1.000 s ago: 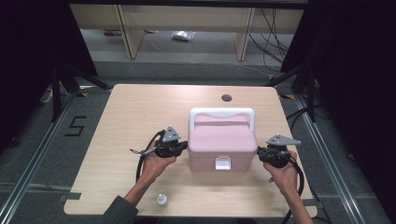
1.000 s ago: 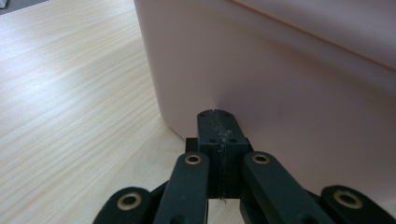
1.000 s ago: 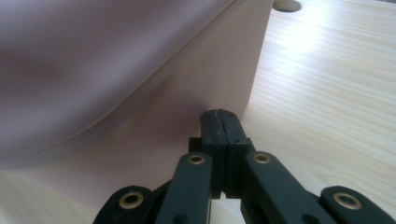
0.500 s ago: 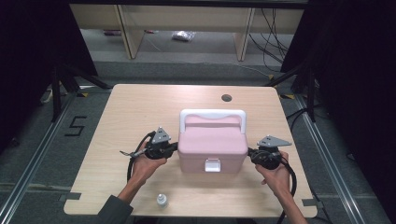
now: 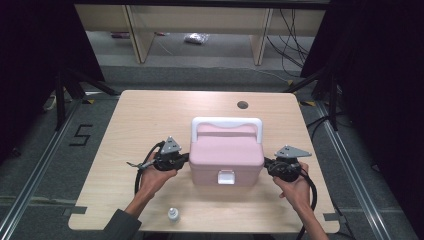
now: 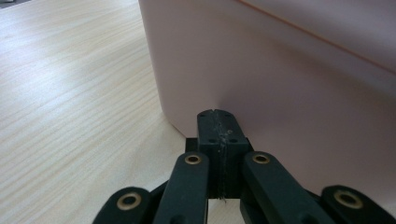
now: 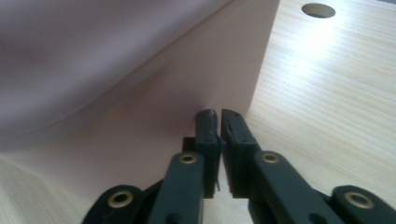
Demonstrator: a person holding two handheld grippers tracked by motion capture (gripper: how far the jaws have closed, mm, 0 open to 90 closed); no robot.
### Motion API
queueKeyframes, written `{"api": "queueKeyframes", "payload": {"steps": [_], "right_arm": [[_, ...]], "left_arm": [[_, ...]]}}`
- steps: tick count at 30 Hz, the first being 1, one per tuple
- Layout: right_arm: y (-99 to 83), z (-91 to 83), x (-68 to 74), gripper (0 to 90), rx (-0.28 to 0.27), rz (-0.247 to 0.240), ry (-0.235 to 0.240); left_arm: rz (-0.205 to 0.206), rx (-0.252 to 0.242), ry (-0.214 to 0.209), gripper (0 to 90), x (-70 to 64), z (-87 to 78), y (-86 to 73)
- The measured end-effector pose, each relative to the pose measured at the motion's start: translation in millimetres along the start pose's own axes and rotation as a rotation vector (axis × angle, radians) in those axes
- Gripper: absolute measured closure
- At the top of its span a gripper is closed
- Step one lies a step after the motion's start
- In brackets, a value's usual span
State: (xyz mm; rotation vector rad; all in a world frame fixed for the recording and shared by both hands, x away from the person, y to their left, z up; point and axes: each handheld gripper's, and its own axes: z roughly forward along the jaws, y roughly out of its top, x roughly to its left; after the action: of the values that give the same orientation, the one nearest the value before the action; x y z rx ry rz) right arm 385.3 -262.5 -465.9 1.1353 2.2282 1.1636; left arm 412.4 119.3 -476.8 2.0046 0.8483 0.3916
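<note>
Both our claws, left [image 6: 217, 122] and right [image 7: 218, 117], are closed empty, pressing the box [image 5: 226, 155] sides; rigid, smooth plastic may slip, so its handle [image 5: 227, 123] grips better.

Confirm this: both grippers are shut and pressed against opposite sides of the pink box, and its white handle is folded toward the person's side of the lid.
One detail is wrong. In the high view the white handle lies at the far edge of the pink box, away from the person. The rest holds: the left gripper and right gripper are shut, tips against opposite sides.
</note>
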Motion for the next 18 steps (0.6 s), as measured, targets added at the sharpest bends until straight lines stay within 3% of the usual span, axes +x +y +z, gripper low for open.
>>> {"api": "queueKeyframes", "payload": {"steps": [4,10,18], "right_arm": [[-1.9,-1.6,-1.2,80.3,0.032,0.004,0.001],[-9.1,-15.9,-1.6,74.1,0.034,0.049,-0.02],[-18.0,-32.0,2.6,66.1,0.015,0.021,-0.025]], "left_arm": [[0.025,0.027,0.02,86.4,1.9,-2.5,0.4],[-0.019,0.02,0.028,78.4,9.2,-6.7,-0.8],[-0.035,0.055,0.025,66.6,16.6,-12.3,-2.4]]}}
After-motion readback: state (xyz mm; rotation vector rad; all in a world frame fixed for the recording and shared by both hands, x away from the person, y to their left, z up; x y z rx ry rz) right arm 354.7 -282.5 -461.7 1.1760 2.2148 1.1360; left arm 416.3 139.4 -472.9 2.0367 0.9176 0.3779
